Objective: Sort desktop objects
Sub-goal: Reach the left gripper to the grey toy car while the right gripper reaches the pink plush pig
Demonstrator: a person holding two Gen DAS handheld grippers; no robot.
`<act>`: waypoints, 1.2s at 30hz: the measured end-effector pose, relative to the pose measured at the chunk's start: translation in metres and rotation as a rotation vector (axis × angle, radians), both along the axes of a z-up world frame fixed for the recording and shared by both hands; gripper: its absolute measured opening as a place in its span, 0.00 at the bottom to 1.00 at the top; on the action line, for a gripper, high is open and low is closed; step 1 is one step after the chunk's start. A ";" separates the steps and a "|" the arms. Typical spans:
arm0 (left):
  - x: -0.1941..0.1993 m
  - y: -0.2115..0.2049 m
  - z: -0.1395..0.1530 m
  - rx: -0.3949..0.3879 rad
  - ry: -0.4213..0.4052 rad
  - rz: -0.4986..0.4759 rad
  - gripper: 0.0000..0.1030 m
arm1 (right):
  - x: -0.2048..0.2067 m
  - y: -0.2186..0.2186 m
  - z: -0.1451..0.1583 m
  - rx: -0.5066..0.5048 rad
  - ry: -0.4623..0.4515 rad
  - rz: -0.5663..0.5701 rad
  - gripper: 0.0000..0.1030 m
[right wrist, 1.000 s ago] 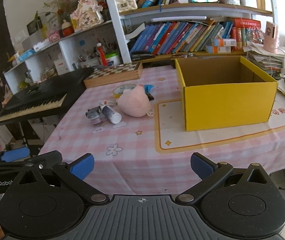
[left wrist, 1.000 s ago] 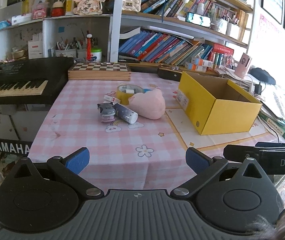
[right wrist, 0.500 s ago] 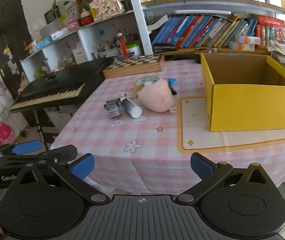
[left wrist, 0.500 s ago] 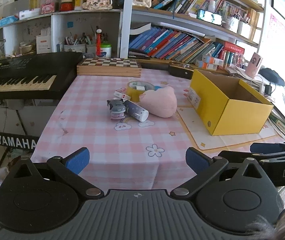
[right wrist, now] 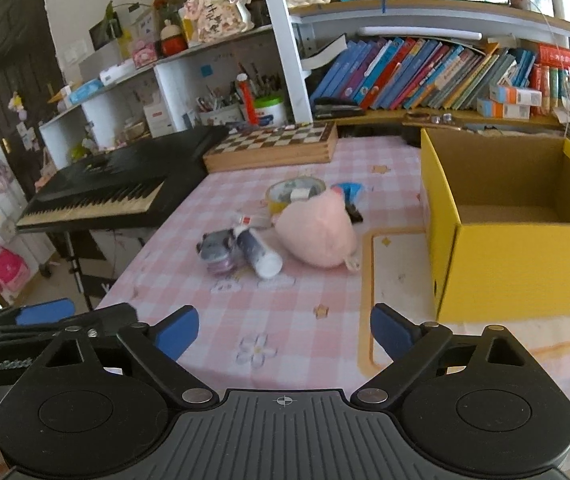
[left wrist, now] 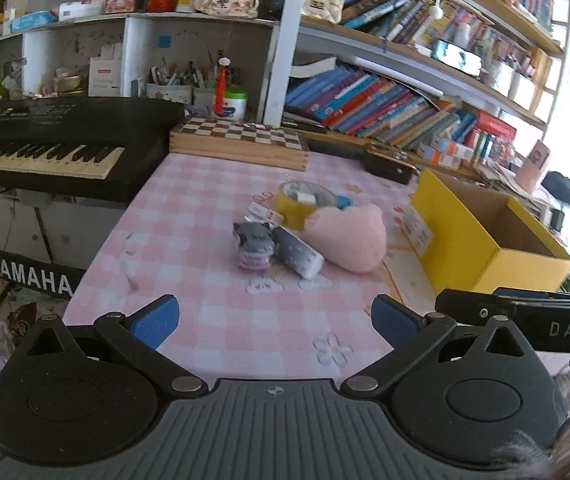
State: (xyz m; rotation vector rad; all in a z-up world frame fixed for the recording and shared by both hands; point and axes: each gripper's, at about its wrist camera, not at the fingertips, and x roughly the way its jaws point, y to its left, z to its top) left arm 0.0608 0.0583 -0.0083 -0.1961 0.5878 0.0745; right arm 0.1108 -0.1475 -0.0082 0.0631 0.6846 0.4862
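Left wrist view: the left gripper (left wrist: pixel 273 316) has its fingers spread over the pink-checked bench (left wrist: pixel 189 216), nothing between them. At 12 o'clock lie 4 things huddled: a pink plush (left wrist: pixel 351 240), tape roll (left wrist: pixel 299 204), tube (left wrist: pixel 299 254) and grey toy (left wrist: pixel 253 242). The yellow box (left wrist: pixel 485 240) stands at 2 o'clock.

Right wrist view: the right gripper (right wrist: pixel 284 330) is wide but closing, fingers empty (the plush (right wrist: pixel 319 236) sits at 12 o'clock, the box (right wrist: pixel 517 248) at 2).

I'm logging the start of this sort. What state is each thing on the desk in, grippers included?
yellow box: open, empty.
pink plush: lying on the cloth.
tube: lying on its side.
tape roll: lying flat.
chessboard case: closed.
left gripper: open, empty.
right gripper: closing, nothing between its jaws.
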 end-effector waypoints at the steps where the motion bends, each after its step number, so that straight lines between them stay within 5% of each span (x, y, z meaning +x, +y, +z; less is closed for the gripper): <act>1: 0.006 0.002 0.000 0.000 0.000 0.009 1.00 | 0.007 0.002 0.000 -0.002 -0.004 -0.002 0.92; 24: 0.103 0.027 -0.023 0.000 0.046 0.125 0.97 | 0.112 0.050 -0.030 -0.102 -0.013 0.107 0.91; 36: 0.157 0.021 -0.049 0.015 0.115 0.084 0.76 | 0.155 0.055 -0.054 -0.164 0.055 0.100 0.83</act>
